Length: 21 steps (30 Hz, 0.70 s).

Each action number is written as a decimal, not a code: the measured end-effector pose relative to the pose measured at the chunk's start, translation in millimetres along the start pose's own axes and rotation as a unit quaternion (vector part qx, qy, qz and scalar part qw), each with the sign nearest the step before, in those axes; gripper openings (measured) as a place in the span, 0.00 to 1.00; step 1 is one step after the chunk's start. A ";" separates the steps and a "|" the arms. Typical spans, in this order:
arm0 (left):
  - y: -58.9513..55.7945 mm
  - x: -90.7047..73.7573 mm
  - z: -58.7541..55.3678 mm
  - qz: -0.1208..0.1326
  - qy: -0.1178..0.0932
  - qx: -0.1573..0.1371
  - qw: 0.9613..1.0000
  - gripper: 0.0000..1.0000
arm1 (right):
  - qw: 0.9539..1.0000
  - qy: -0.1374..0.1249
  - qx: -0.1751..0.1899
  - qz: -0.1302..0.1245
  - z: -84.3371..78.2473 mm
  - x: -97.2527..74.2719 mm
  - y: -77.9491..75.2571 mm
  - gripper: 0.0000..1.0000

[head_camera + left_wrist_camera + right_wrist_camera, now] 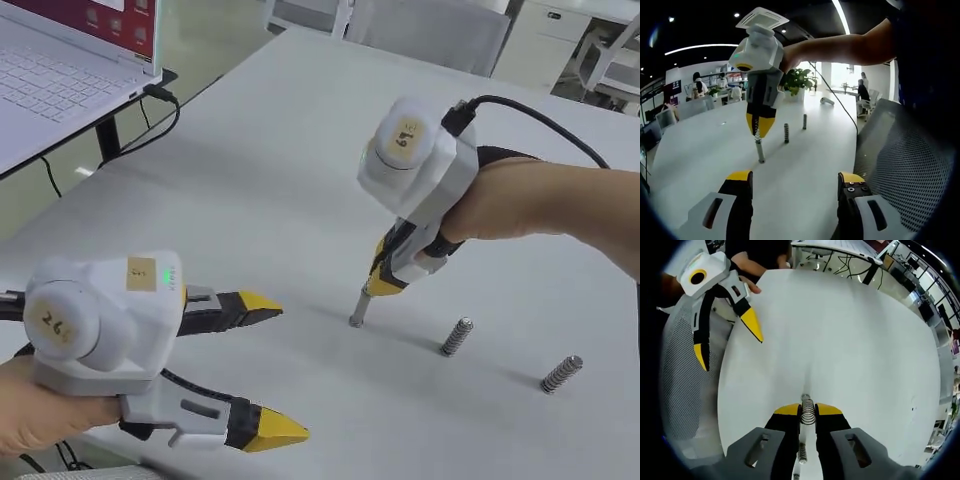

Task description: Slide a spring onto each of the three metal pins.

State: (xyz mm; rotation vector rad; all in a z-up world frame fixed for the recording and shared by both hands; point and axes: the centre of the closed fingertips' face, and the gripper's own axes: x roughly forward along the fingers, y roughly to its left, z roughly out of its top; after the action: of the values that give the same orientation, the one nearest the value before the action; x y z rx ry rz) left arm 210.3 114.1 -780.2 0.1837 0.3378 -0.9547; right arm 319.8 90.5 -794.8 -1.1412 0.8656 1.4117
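Beside two sprung pins (457, 336), right gripper (378, 285) clamps a spring (808, 411) atop bare pin (358, 310); left gripper (292, 371) gapes.

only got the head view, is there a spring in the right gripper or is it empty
Observer: Not empty. In the right gripper view, the right gripper is shut on a spring.
Operator: is it on the pin yet
Observer: Barely, at most. In the left gripper view, the spring's lower end meets the top of the pin, and the shaft below it is bare.
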 end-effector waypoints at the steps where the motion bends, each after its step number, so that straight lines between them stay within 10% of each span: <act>1: 0.6 -0.3 -0.5 0.000 0.000 0.000 1.000 0.65 | 1.000 0.001 0.001 0.001 -0.2 0.4 0.0 0.08; 21: -0.4 -2.0 -1.8 0.002 0.002 -0.002 1.000 0.63 | 0.999 0.028 0.003 0.021 -4.6 20.8 1.4 0.09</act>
State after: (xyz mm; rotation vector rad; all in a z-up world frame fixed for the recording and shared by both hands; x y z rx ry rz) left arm 208.5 116.0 -781.1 0.1825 0.3435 -0.9502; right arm 319.9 91.9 -816.2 -1.1682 0.9383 1.4163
